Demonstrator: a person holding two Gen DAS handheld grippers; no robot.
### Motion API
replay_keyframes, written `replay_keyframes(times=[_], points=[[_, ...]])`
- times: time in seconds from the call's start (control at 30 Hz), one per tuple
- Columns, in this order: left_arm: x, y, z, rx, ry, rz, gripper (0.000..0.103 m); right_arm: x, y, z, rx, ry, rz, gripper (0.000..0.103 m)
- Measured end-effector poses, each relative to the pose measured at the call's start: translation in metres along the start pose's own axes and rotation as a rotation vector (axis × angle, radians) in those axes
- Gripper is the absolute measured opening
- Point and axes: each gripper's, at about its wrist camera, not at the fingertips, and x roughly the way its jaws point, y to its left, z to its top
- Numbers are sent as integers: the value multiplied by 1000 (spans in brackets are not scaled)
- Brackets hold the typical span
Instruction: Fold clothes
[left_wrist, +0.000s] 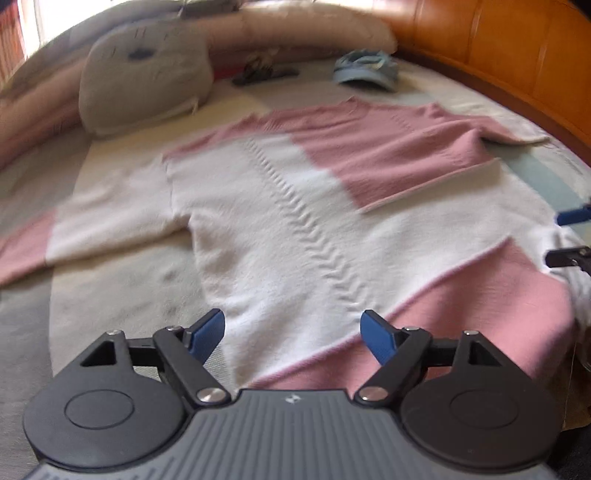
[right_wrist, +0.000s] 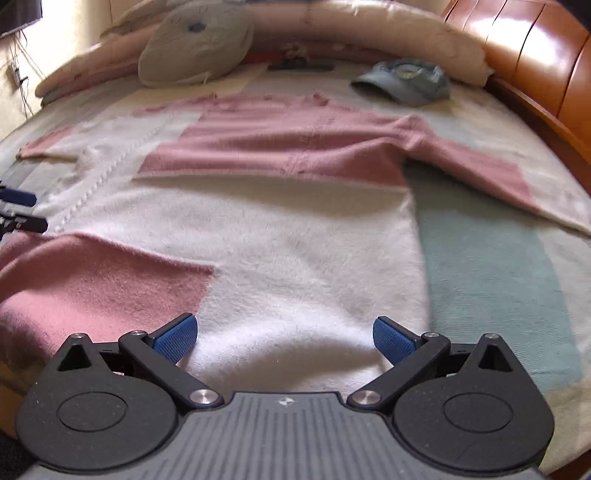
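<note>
Left gripper (left_wrist: 292, 334) and right gripper (right_wrist: 285, 338) both hover with jaws spread wide and empty over the near hem of the sweater (left_wrist: 280, 221), which lies flat on the bed (left_wrist: 33, 317). Only the right view shows the sweater's far sleeve (right_wrist: 491, 181) on a green stripe (right_wrist: 491, 277); only the left shows the other sleeve (left_wrist: 74, 229) fully. Beyond lie a cap (left_wrist: 365, 72), cushion (left_wrist: 144, 74) and headboard (right_wrist: 535, 66); no writing legible.

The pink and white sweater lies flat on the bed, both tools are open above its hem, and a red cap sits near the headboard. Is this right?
Only the colour is wrong: the cap near the headboard is blue, as the right wrist view shows.
</note>
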Motion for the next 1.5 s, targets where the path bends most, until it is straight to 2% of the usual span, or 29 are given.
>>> replay_keyframes(times=[0.1, 0.27, 0.37, 0.47, 0.53, 0.6, 0.77, 0.9, 1.37, 1.5], points=[[-22, -21, -2, 24, -61, -2, 82, -15, 0, -11, -10, -29, -2, 103], [-52, -53, -29, 51, -116, -13, 85, -47, 31, -28, -155, -154, 143, 101], [-64, -70, -58, 77, -132, -39, 86, -58, 49, -50, -246, -182, 262, 100], [-69, -85, -78, 104, -150, -60, 86, -57, 66, -70, -330, -173, 329, 93], [-72, -95, -88, 133, -173, -72, 86, -52, 77, -79, -402, -168, 323, 80], [-75, -106, -95, 154, -194, -80, 84, -51, 83, -86, -457, -177, 314, 74], [-86, -136, -106, 226, -249, -145, 83, -54, 97, -94, -575, -221, 307, 70], [-77, -149, -105, 277, -239, -185, 83, -46, 97, -86, -599, -227, 309, 69], [-17, -116, -70, 284, -177, -142, 83, -7, 82, -52, -674, -189, 305, 65], [-9, -109, -65, 309, -166, -96, 84, 1, 79, -46, -734, -166, 289, 60]])
